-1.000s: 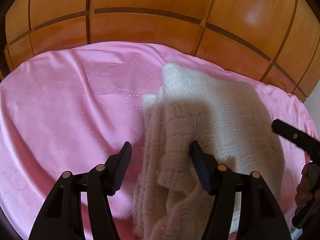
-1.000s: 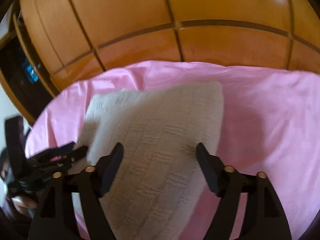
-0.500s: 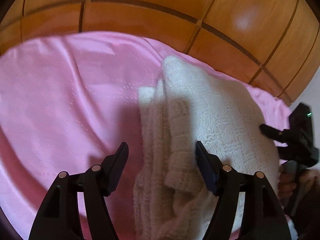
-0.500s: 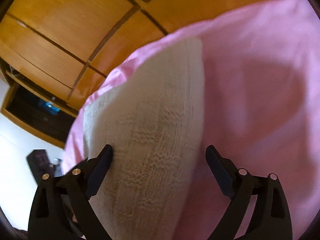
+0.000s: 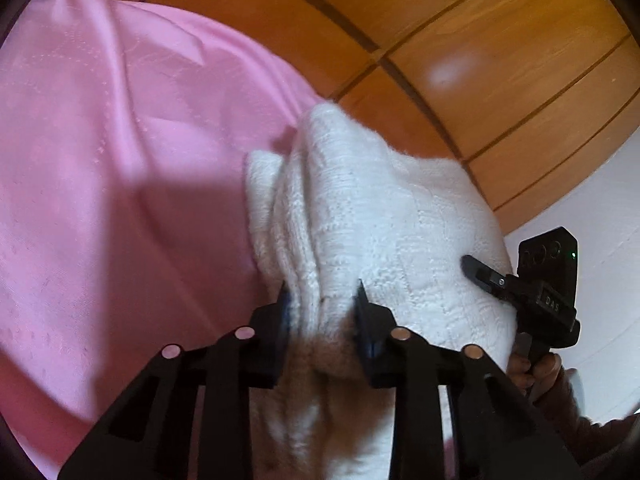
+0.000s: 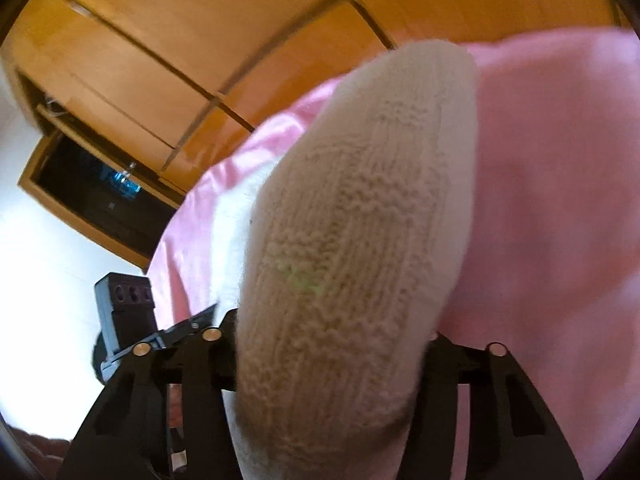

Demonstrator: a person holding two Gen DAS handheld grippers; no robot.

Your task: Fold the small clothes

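A folded cream knit garment (image 5: pixel 384 224) lies on the pink sheet (image 5: pixel 120 168). My left gripper (image 5: pixel 322 304) is shut on the garment's near left edge, the layers pinched between its jaws. In the right wrist view the garment (image 6: pixel 360 220) bulges between the jaws of my right gripper (image 6: pixel 332 336) and hides the fingertips; the jaws press on its near edge. The right gripper also shows in the left wrist view (image 5: pixel 528 284) at the garment's right side, and the left gripper shows in the right wrist view (image 6: pixel 132 320).
A wooden panelled wardrobe (image 5: pixel 460 40) stands behind the bed. A dark open compartment (image 6: pixel 92 196) is at the left in the right wrist view. A white wall (image 5: pixel 600 216) is at the right.
Both grippers moved forward onto the garment's near edge and closed on it. The garment's near edge now bunches up and fills much more of both views.
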